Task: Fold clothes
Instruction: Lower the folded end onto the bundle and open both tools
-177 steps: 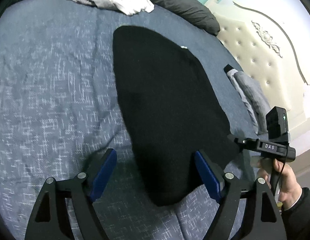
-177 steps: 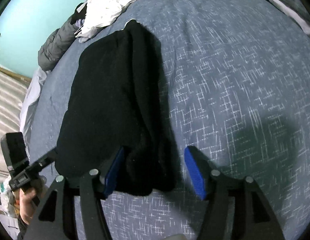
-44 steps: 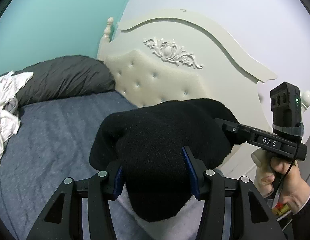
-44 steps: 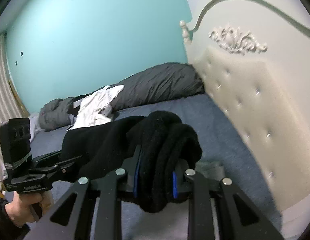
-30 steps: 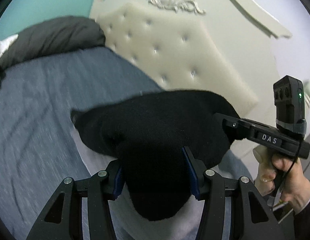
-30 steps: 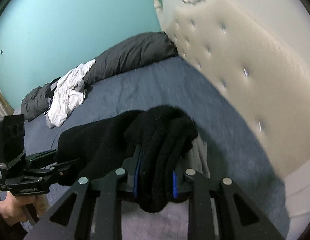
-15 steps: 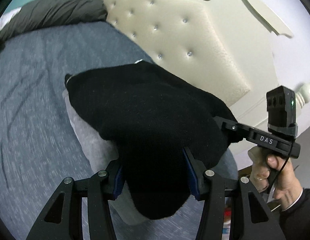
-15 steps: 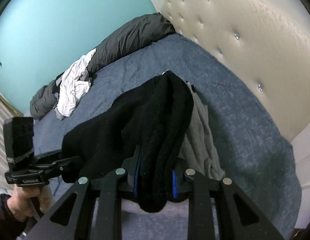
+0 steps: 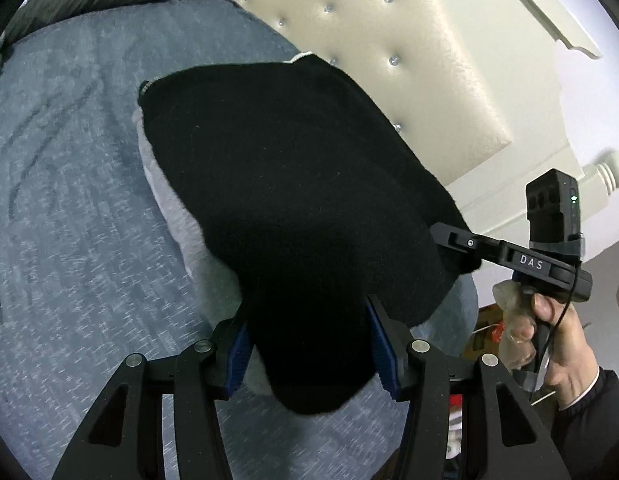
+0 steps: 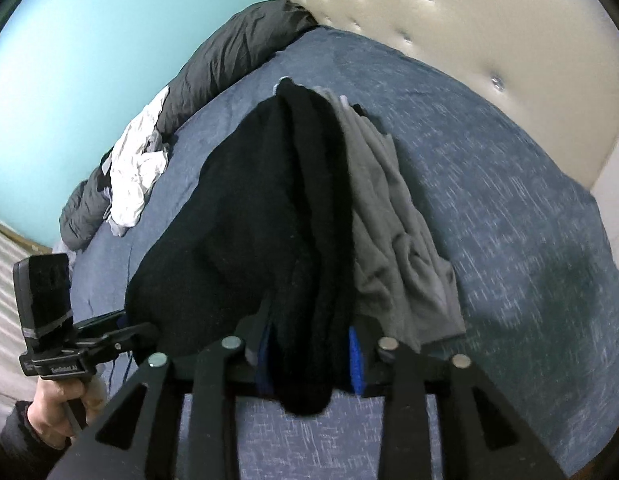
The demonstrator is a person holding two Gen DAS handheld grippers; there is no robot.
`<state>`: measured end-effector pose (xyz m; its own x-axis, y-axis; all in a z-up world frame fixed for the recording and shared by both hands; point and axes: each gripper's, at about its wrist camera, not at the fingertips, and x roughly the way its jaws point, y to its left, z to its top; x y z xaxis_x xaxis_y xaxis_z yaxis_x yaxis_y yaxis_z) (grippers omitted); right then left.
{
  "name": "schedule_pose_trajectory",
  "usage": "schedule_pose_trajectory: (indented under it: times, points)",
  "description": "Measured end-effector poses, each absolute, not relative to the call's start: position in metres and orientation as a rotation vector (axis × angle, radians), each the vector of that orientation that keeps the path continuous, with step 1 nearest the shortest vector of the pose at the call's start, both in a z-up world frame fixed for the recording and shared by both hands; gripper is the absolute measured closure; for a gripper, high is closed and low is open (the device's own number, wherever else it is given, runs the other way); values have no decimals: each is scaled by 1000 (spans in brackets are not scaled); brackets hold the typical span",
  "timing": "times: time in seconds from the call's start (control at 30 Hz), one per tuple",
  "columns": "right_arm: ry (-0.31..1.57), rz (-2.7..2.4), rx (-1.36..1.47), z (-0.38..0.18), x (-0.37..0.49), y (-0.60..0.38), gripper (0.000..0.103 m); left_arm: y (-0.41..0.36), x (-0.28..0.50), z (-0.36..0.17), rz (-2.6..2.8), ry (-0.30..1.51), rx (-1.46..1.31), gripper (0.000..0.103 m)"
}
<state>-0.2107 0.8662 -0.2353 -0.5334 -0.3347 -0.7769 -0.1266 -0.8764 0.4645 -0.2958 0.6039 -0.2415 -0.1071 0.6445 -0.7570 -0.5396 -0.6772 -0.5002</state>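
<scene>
We grip the folded black top [image 9: 293, 200] at its near edge, left claw [image 9: 309, 344] and right claw [image 10: 309, 354] both clenched on it, likely to keep the fold together. It rests on grey clothes [image 10: 393, 240] at 12 o'clock, on the bed [image 10: 529, 208]; the headboard [image 9: 389, 32] lies beyond.

We are in a home bedroom. We see a bed [image 10: 509, 208] in blue bedding, a cream tufted headboard [image 9: 389, 32], and a teal wall [image 10: 89, 60].

Both hand-held claws, the left claw [image 9: 309, 344] and right claw [image 10: 311, 356], sit level, side by side, each clamped tight.
</scene>
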Motion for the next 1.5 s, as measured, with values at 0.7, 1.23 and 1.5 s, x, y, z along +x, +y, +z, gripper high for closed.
schedule_pose_trajectory:
  times: [0.7,1.23,1.5]
  points:
    - [-367,-2794,1310,-220,-240,821,103,642,-290,-226,2043,210,-1082,46]
    - [-568,-2877,1192,-230,-213,834,103,633,-284,-235,2054,146,-1069,46]
    - [-566,-2901,1242,-244,-193,826,103,626,-272,-242,2057,169,-1066,46]
